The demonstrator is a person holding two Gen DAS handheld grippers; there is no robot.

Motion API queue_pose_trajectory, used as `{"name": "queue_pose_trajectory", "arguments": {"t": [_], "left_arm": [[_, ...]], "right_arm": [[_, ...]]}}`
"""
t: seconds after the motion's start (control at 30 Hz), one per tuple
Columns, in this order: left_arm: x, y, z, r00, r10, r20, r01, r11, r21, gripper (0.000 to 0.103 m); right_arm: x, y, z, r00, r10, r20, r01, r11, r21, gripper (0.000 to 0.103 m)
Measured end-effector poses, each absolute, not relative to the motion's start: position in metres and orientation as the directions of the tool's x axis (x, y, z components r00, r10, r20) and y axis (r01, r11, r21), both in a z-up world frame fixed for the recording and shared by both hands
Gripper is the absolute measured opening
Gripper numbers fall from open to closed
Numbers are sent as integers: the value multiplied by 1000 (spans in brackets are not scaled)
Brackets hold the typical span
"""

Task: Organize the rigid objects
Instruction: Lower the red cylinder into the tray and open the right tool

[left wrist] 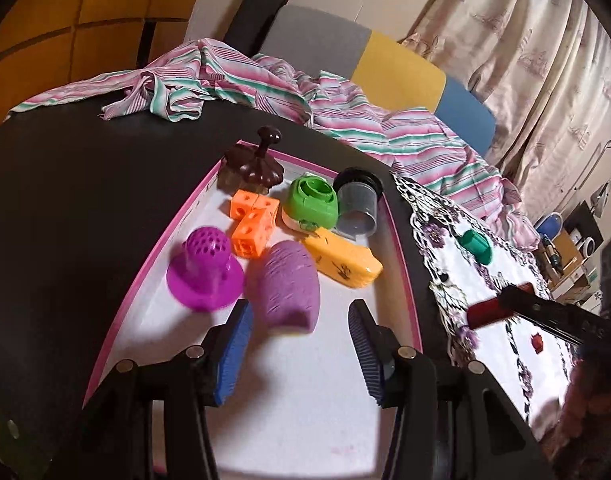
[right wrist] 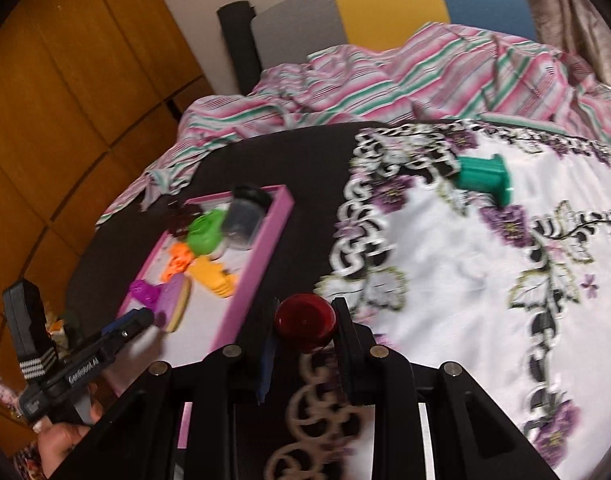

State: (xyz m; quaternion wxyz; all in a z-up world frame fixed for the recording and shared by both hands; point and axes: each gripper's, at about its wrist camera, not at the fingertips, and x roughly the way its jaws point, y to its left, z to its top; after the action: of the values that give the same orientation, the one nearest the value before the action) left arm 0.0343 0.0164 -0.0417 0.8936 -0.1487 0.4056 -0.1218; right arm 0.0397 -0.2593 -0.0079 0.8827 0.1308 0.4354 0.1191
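Dark tabletop [left wrist: 65, 208] beside a bed with striped sheets; a pink-rimmed tray [left wrist: 409, 280] sits on it, and a floral cloth [right wrist: 445, 280] covers the part to the tray's right.

Right gripper [right wrist: 305, 322]: clenched on a dark red round piece [right wrist: 305, 320], held just past the tray's right rim, above the strip of tabletop between tray and cloth. Tray lies to the left of this gripper, so the carry most likely ends with a leftward move over the rim.

Left gripper [left wrist: 301, 344]: released, nothing between the pads. It hovers over the near, bare end of the tray, the purple ridged block [left wrist: 289, 288] just ahead of it.

Tray contents: magenta perforated plunger-like piece [left wrist: 205, 272], orange cubes [left wrist: 251, 220], yellow wedge [left wrist: 341, 260], green round case [left wrist: 311, 206], grey cup [left wrist: 359, 208] on its side, brown knobbed lid [left wrist: 255, 160] at the far end.

Outside the tray: green spool [right wrist: 485, 178] on its side on the cloth, well apart from both grippers, nearer the right one. Judgement: free floor for the red piece is at the tray's near end.
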Motion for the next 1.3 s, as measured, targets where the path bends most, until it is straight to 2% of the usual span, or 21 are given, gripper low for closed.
{"name": "queue_pose_trajectory", "arguments": {"t": [0.43, 0.87, 1.3], "left_arm": [[7, 23, -42, 638, -357, -682, 131, 924, -360, 50], [-2, 32, -43, 639, -355, -682, 122, 923, -366, 50], [-7, 36, -40, 647, -352, -677, 114, 922, -370, 50]], "right_arm": [[49, -185, -12, 534, 423, -732, -213, 905, 367, 27], [71, -139, -29, 501, 371, -782, -263, 926, 272, 27], [94, -137, -38, 461, 358, -812, -238, 931, 276, 31]]}}
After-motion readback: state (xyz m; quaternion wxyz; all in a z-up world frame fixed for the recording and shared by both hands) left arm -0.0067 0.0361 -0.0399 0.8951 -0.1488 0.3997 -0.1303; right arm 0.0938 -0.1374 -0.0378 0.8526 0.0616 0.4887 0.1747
